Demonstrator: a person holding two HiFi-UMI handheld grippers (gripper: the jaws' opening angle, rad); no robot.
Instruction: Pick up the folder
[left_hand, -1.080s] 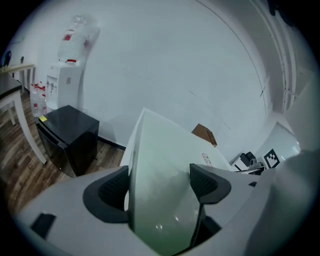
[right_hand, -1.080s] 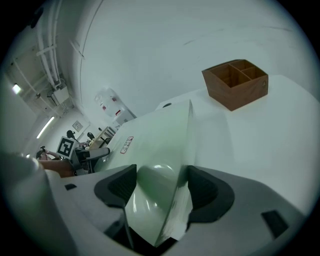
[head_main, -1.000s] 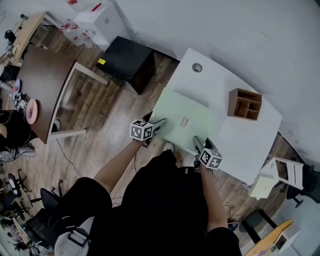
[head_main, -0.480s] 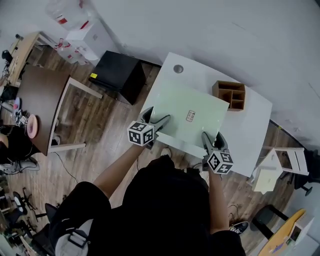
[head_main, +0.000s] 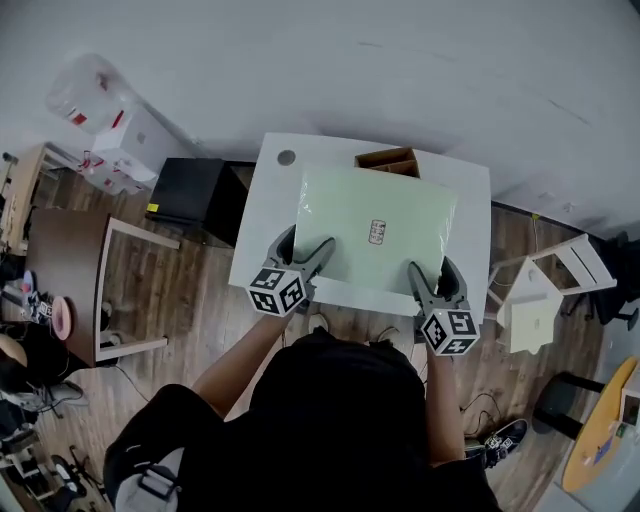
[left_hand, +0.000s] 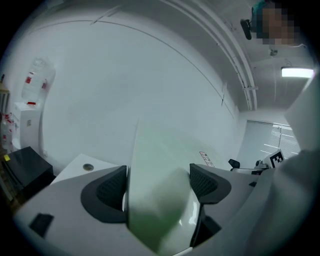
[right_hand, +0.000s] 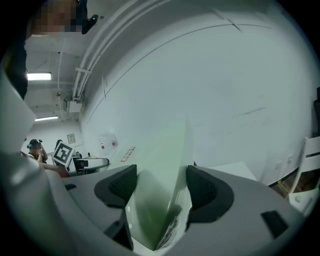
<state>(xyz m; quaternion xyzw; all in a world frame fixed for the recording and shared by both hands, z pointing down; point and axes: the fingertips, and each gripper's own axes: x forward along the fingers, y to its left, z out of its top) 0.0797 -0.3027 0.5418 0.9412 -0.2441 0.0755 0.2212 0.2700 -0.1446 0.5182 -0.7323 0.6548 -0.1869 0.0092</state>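
A white wall and a wood-plank floor frame a white tabletop (head_main: 268, 215) that stands against the wall. To its left are a brown table (head_main: 65, 270) and a black cabinet (head_main: 195, 190), and a white chair (head_main: 555, 270) stands to its right.

The pale green folder (head_main: 375, 225) is held up over the tabletop and covers much of its middle. From the head view its far edge overlaps the front of a wooden organizer (head_main: 390, 160) that sits at the back by the wall.

The person stands at the near side and grips the folder's near edge at both corners. The left tongs (head_main: 305, 243) are clenched on the left corner. In the left gripper view the folder (left_hand: 155, 200) stands edge-on between the dark pads of the tongs (left_hand: 159, 182). The right tongs (head_main: 432, 272) are likewise clamped on the right corner. In the right gripper view the green sheet (right_hand: 160, 195) is pinched between the pads of those tongs (right_hand: 157, 185).

A small label (head_main: 377, 231) sits near the folder's middle. A round cable hole (head_main: 287, 157) marks the tabletop's back-left corner.
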